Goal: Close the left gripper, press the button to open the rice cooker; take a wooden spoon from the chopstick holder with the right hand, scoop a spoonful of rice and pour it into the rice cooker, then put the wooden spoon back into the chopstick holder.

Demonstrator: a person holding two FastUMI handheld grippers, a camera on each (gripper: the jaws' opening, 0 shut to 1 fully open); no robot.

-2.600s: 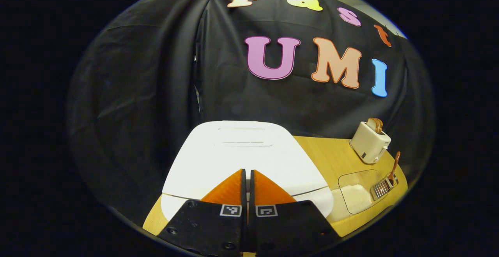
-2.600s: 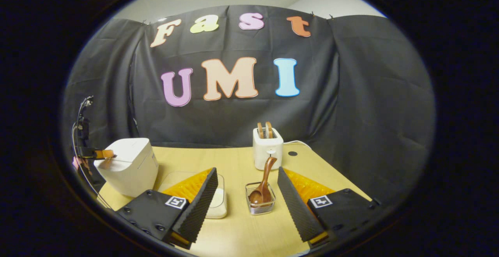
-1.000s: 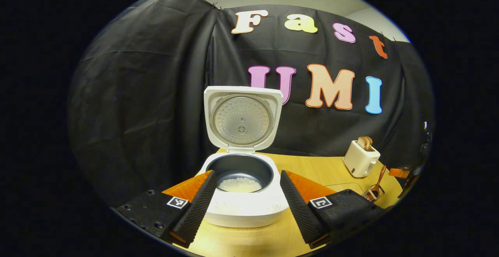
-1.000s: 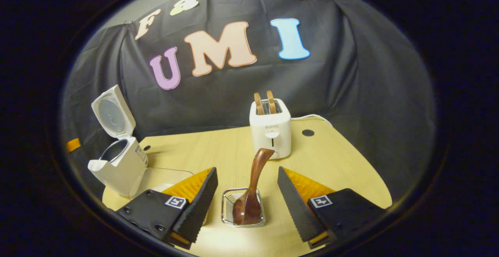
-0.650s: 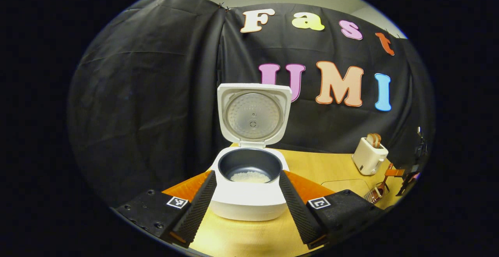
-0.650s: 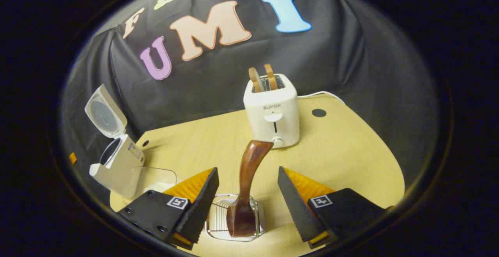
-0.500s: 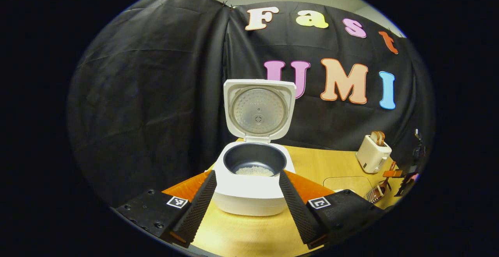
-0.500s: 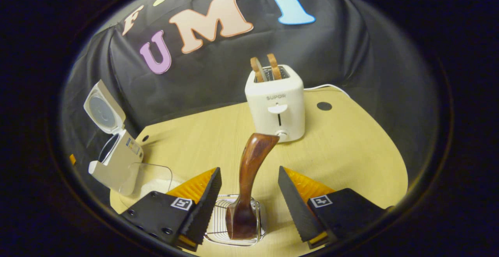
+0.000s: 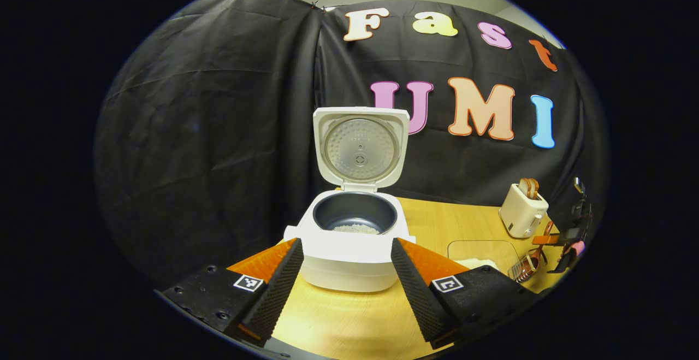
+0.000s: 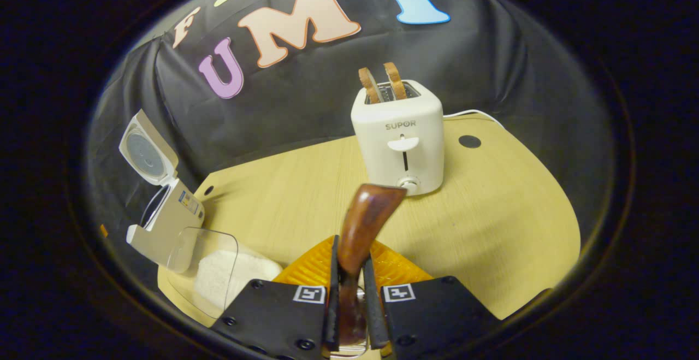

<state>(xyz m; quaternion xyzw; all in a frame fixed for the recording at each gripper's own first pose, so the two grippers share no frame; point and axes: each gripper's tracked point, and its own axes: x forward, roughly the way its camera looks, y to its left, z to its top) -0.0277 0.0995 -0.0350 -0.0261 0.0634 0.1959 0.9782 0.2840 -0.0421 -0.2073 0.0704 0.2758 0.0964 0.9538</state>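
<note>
right gripper [image 10: 348,272] clamped on wooden spoon [image 10: 363,223] handle

The right gripper [image 10: 348,272] apparently hides the wooden spoon's [image 10: 365,220] bowl.

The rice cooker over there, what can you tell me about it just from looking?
The rice cooker is a white, boxy appliance with rounded corners that looks like plastic, standing on the wooden table near its left end, against the black cloth. Its hinged lid stands upright and open, showing a round, silvery, dimpled inner plate. Inside sits a dark inner pot with a little white rice at the bottom. From the right gripper view, a clear container of rice sits right beside it. Nothing grips it; the left tongs are open in front of it.
</note>
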